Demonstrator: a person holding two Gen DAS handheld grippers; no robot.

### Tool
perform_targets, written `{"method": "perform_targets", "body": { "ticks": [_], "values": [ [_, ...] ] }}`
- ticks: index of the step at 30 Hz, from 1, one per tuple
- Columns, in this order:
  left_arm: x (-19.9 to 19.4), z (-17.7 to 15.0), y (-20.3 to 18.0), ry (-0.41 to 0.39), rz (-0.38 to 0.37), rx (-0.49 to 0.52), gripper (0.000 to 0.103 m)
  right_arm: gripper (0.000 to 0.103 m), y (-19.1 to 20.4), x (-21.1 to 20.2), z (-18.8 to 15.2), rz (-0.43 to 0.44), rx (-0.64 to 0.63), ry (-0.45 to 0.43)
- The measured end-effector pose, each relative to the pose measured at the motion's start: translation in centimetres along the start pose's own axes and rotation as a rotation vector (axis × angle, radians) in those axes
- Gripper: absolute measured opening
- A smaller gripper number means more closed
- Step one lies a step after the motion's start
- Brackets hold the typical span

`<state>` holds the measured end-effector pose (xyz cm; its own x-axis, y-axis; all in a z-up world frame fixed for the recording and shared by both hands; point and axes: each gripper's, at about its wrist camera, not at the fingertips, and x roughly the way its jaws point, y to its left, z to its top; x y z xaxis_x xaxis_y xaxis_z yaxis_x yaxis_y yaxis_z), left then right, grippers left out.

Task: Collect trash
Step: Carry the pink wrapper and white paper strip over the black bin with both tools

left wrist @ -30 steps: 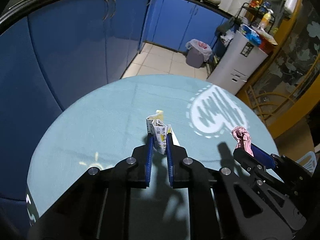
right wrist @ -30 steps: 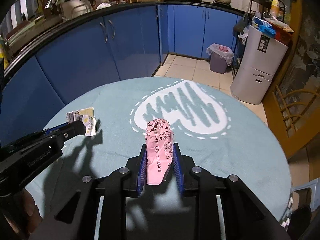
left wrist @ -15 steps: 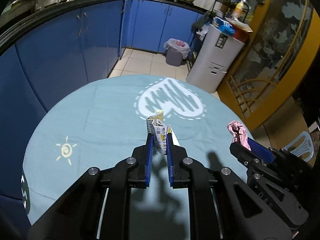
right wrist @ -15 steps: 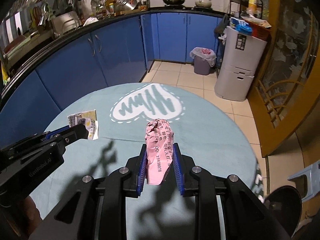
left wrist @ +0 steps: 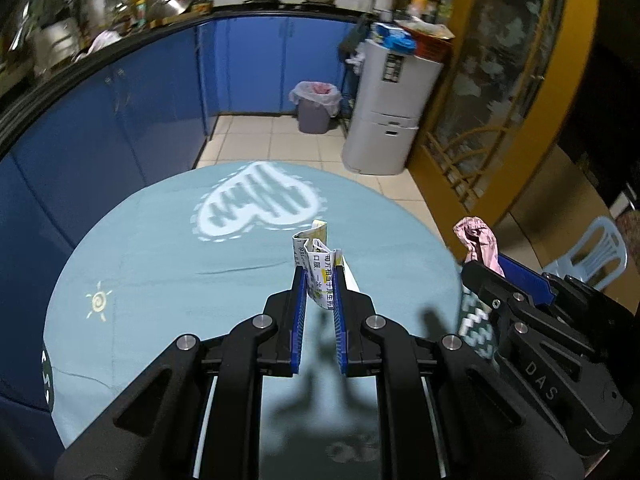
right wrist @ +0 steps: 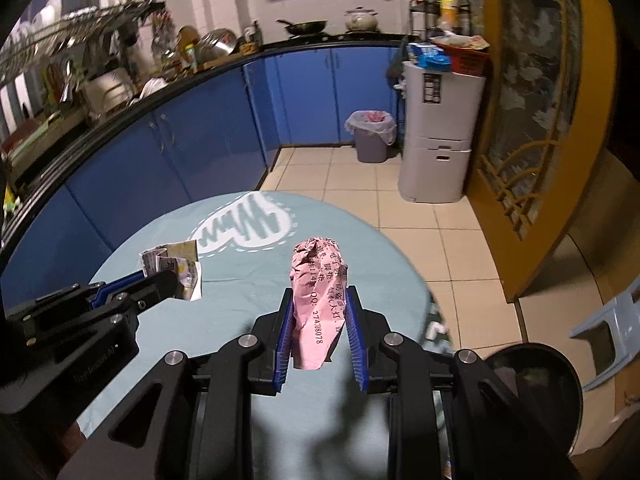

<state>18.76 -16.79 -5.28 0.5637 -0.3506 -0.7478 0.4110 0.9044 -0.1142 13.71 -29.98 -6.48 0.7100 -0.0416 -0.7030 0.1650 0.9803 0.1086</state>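
Hidden or unclear: print on both papers is too small to read in full. The near rim of the tabletop (left wrist: 132, 264) is cut off behind the black claw frames. The bin's contents show only as a pink blur, and the clutter on the far kitchen worktop is smeared by motion.

Left claw (left wrist: 319, 280) — blue ribbed pads clamped on a folded white leaflet (left wrist: 316, 258), printed in black with yellow patches. The leaflet is creased and bent, standing upright out of the fingertips, its top edge past the tips. It is lifted clear of the tabletop. In the right wrist view the same leaflet (right wrist: 176, 266) sticks out of the left claw (right wrist: 168, 280) at the left edge, seen side-on.

Right claw (right wrist: 319, 312) — pads pressed together on a crumpled pink paper (right wrist: 318, 280), a long wrinkled wad with black printed characters and a row of digits. The wad runs along the fingers, its rounded end beyond the tips and its lower end hanging between the pads. In the left wrist view the right claw (left wrist: 486, 270) shows at right with only the pink paper's (left wrist: 478, 240) crumpled end visible.

The tabletop is round, covered in pale teal cloth with a white scribbled heart (left wrist: 260, 204) and a small sun drawing (left wrist: 98, 302).

A grey bin (right wrist: 372, 136) with a white liner stands on the tiled floor (right wrist: 352, 176) beyond the tabletop, well apart from both claws, beside a white cabinet (right wrist: 438, 132) and blue cupboard doors (right wrist: 160, 148).
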Motion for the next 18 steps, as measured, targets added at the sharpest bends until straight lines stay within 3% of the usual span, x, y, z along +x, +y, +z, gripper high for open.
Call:
{"method": "perform_targets", "body": {
  "ticks": [7,18],
  "values": [
    [0.2,-0.4,-6.9,0.009,-0.053,0.109,0.014,0.025,-5.1,-2.6,-1.0,-0.044,0.072,-0.033],
    [1.2,-1.8,-17.4,0.061,-0.170,0.273,0.014,0.025,-13.5,-5.4,-3.8,-0.200,0.194,-0.028]
  ]
}}
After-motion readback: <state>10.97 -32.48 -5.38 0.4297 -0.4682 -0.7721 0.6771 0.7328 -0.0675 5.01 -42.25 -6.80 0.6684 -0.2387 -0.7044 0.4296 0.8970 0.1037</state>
